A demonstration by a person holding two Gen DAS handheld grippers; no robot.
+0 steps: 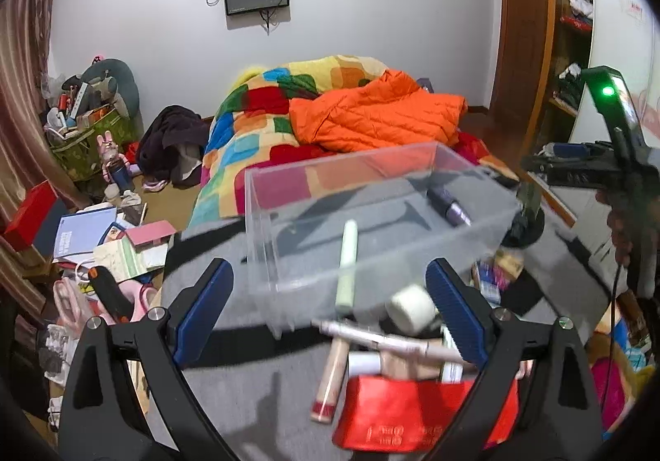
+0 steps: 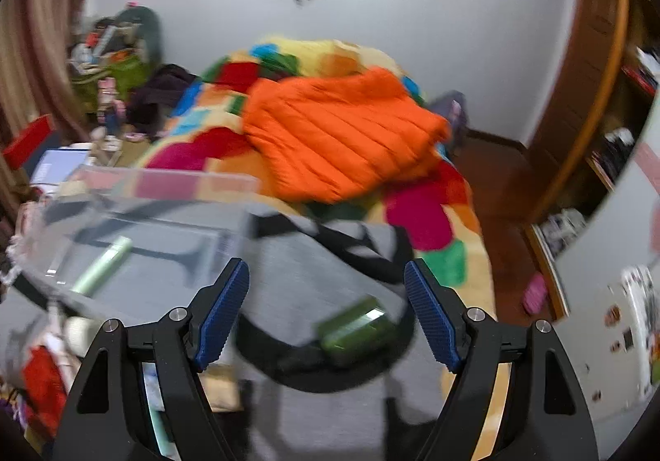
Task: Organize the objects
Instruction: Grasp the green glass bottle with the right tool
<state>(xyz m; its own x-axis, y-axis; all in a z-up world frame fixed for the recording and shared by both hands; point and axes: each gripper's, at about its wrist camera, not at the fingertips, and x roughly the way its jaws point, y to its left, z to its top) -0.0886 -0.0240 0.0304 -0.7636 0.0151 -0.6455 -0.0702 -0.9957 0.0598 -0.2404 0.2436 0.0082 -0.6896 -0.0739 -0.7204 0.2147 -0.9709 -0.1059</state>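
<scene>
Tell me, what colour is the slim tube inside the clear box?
Pale green tube, clearest in the left wrist view.

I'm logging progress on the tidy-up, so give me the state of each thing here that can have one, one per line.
Left claw: open, holding nothing.
Right claw: open, holding nothing.
Clear bin: upright, no lid, partly filled.
Pale green tube: lying inside the bin.
Purple tube: lying in the bin's far corner.
White jar: outside the bin, on its side.
Green case: outside the bin, blurred.

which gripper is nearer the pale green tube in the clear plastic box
Left. The left gripper hangs open right over the pale green tube in the clear plastic box; the right gripper is off to the tube's right, outside the box.
</scene>
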